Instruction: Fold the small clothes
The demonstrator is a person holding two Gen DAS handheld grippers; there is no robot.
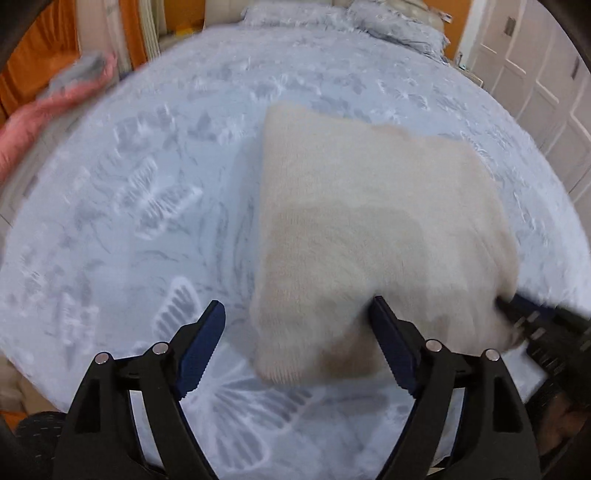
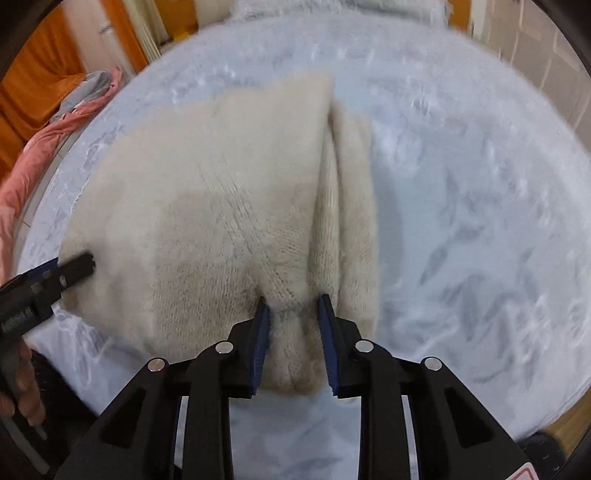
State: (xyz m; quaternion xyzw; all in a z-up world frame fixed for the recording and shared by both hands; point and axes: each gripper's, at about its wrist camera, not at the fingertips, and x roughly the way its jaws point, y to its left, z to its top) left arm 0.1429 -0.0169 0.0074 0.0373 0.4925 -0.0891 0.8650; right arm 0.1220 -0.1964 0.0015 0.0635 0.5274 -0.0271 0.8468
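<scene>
A cream knitted sweater (image 1: 369,206) lies folded on the bed, with a narrow folded strip along its right side (image 2: 347,206) in the right wrist view. My left gripper (image 1: 295,304) is open over the sweater's near left corner; its right finger (image 1: 391,339) rests against the knit, while its left finger (image 1: 201,347) stands clear over the bedcover. My right gripper (image 2: 292,300) is shut on a bunched pinch of the sweater's near edge. Each gripper also shows at the edge of the other view: the right gripper (image 1: 524,317) and the left gripper (image 2: 75,267).
The bed wears a pale blue cover (image 1: 129,221) printed with butterflies. Pink and grey clothes (image 2: 74,110) are heaped at its left edge. Pillows (image 1: 391,22) lie at the far end. White cupboard doors (image 1: 535,74) stand to the right, and a hand (image 2: 22,380) shows at lower left.
</scene>
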